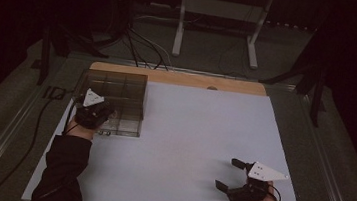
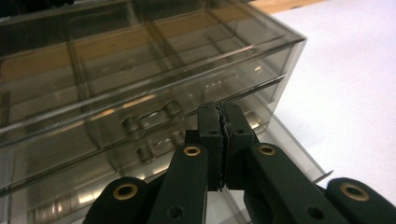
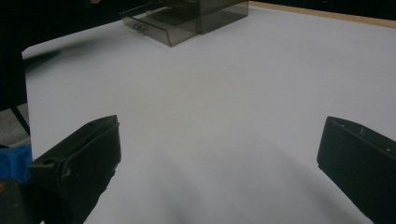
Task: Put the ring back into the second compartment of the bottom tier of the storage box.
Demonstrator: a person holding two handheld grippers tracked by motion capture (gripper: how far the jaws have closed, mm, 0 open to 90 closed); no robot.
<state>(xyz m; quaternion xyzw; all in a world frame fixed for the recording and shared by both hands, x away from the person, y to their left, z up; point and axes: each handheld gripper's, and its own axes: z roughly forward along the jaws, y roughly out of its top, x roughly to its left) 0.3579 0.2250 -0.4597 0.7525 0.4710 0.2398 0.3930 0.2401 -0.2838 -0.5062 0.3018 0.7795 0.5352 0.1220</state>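
With left gripper (image 2: pixel 222 140) jaws together, right gripper (image 1: pixel 233 175) jaws apart: one smoky drawer box (image 1: pixel 117 90), two grippers.

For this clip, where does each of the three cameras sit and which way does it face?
High view: above the person's side, looking forward and down on the white table; both forearms, left claw and right claw show.
Left gripper view: rides the left claw, jaws shut, facing the smoky clear drawer box close up.
Right gripper view: rides the right claw, jaws wide open, looking across the table.
Shared: the drawer box appears in all three.
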